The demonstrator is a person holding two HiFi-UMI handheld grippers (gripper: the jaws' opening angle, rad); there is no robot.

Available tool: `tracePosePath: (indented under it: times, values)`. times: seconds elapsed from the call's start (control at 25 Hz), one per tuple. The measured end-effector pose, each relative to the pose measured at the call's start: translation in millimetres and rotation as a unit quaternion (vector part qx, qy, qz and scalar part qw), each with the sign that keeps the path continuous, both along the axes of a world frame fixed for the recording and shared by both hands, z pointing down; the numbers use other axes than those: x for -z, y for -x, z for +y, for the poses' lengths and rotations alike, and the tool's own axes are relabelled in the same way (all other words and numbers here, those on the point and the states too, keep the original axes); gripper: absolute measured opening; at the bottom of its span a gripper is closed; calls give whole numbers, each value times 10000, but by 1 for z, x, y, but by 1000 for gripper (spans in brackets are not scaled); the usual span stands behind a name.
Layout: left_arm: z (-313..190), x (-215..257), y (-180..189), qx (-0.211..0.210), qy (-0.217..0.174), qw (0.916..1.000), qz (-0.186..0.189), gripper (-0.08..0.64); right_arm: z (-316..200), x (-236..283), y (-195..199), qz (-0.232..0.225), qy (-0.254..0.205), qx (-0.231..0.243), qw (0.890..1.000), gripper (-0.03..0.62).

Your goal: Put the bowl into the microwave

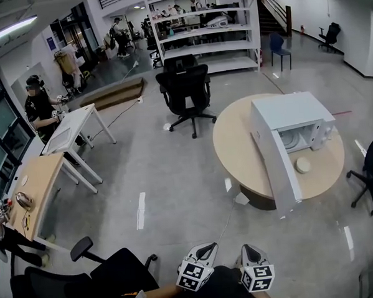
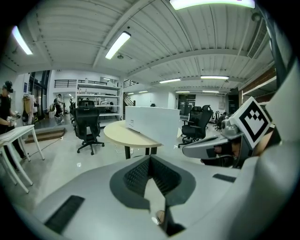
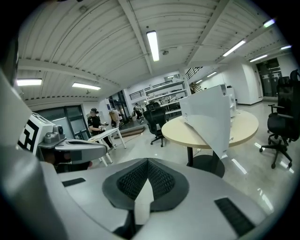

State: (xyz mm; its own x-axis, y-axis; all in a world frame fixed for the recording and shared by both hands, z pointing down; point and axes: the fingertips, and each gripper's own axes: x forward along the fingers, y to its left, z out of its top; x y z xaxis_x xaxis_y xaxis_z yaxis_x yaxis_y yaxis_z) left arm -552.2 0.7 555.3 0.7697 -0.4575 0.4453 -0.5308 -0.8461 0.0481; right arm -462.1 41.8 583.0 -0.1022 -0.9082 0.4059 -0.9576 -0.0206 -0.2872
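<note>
Both left gripper (image 1: 207,247) and right gripper (image 1: 250,248) show jaws pressed together, well apart from the bowl (image 1: 303,164).

Large open-plan office or lab hall: polished grey floor (image 1: 163,177) across the middle of the frame, white desks (image 1: 73,127) with a person (image 1: 40,109) at the left edge, black swivel chairs (image 1: 184,89) at upper centre. Open white shelving (image 1: 205,32) along the top, a staircase (image 1: 273,10) at upper right, strip lights (image 2: 118,44) on a ribbed ceiling. Round table (image 1: 233,152) bearing a white microwave (image 1: 293,111) at right.
</note>
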Motion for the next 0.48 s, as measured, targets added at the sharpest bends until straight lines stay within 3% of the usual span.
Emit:
tracePosePath:
  times: [0.28, 0.48]
  values:
    - [1, -4, -21, -111, 71, 9999, -14, 46, -3, 5, -14, 25, -82, -15, 10000, 15]
    - [7, -8, -65, -625, 198, 9978, 28, 46, 7, 5, -43, 139, -7, -323, 9994, 15]
